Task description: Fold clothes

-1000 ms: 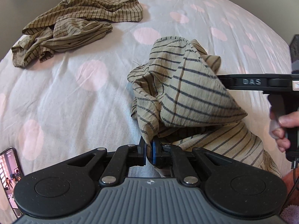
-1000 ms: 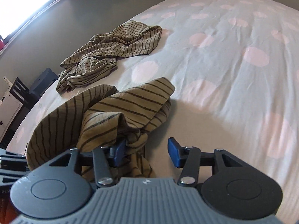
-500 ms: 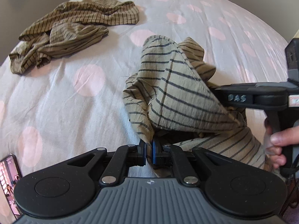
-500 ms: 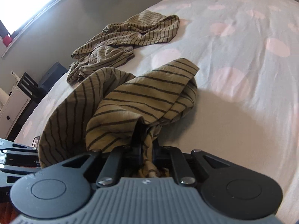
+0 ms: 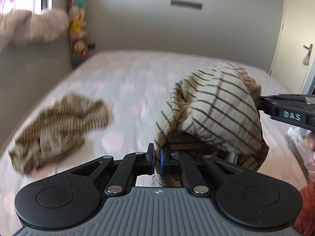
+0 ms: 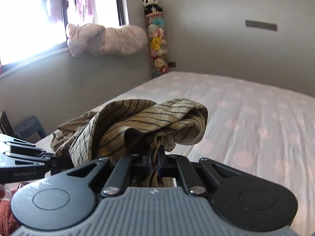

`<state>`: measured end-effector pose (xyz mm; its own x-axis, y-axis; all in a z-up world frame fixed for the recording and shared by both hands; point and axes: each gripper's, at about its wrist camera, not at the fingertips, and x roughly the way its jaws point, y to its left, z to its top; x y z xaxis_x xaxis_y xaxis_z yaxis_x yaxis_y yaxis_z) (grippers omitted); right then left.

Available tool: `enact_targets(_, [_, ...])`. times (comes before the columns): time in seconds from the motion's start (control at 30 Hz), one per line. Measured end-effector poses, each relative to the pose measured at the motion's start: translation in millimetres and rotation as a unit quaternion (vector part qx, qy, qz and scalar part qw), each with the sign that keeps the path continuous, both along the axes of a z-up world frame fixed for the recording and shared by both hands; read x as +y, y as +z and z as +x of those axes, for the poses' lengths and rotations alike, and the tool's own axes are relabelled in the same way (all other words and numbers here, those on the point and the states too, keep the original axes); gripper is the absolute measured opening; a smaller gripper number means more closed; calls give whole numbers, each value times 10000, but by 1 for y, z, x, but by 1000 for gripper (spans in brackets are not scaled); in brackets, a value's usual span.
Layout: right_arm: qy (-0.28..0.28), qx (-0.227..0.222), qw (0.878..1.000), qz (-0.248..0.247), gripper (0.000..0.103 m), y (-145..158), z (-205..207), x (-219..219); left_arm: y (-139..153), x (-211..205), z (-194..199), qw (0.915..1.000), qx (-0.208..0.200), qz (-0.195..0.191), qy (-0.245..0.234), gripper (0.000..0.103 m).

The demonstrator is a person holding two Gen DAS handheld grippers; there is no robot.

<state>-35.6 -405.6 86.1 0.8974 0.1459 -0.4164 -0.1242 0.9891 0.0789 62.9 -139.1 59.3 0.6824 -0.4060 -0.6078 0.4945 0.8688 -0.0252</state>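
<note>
The left gripper [image 5: 156, 160] has its fingers pinched tight on an edge of the striped cloth [image 5: 214, 110]. The right gripper [image 6: 155, 162] is closing its fingers on another part of the same cloth [image 6: 137, 123], and the cloth is squeezed between them. The cloth is bunched up and hangs between the two grippers, up above the bed [image 5: 137, 82]. In the left view the right gripper [image 5: 287, 110] comes in from the right side, with its tip hidden under the cloth. A hand [image 5: 311, 153] shows at that edge.

A second striped cloth [image 5: 59, 125] lies crumpled on the bed, well apart from the held one, on the left. The bed sheet is pale with pink dots. A tall stack of soft toys [image 6: 156, 39] stands in the corner by the window [image 6: 29, 19].
</note>
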Motion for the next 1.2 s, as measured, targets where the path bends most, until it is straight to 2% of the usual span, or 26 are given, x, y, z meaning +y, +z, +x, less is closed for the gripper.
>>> enact_targets(0.13, [-387,-487,9977,-267,3,44,-34,-26,44,-7,0,9982,-592,-8,72,1])
enact_targets(0.2, [-632,-585,9955,-396,3,53,-50,-39,49,-9,3,9977,-660,59,153,1])
enact_targets(0.27, [-846,-507,9940,-481,2,48,-63,-52,47,-10,7,9979,-611,104,190,1])
enact_targets(0.33, [-1009,-303,9933,-468,2,34,-72,-66,32,-12,11,9991,-374,141,137,1])
enact_targets(0.43, [-1331,70,9898,-500,0,2,-83,-85,-8,-14,18,9990,22,436,133,1])
enact_targets(0.6, [-1487,837,9850,-247,0,-55,-88,-106,-78,-5,27,9924,708,967,268,1])
enact_targets(0.73, [-1249,1242,9842,-209,1,-84,-83,-105,-111,8,32,9862,986,1267,411,1])
enact_targets(1.0, [-176,1782,9801,-854,6,-117,-68,-68,-123,19,38,9816,1055,1579,209,2])
enact_targets(1.1, [128,1918,9769,-935,7,-127,-60,-58,-129,20,41,9797,1093,1676,128,2])
enact_targets(1.17, [290,2026,9743,-936,15,-133,-55,-52,-133,20,43,9789,1140,1693,71,2])
enact_targets(1.2, [354,2071,9735,-901,24,-136,-54,-49,-134,20,43,9784,1153,1718,-42,2])
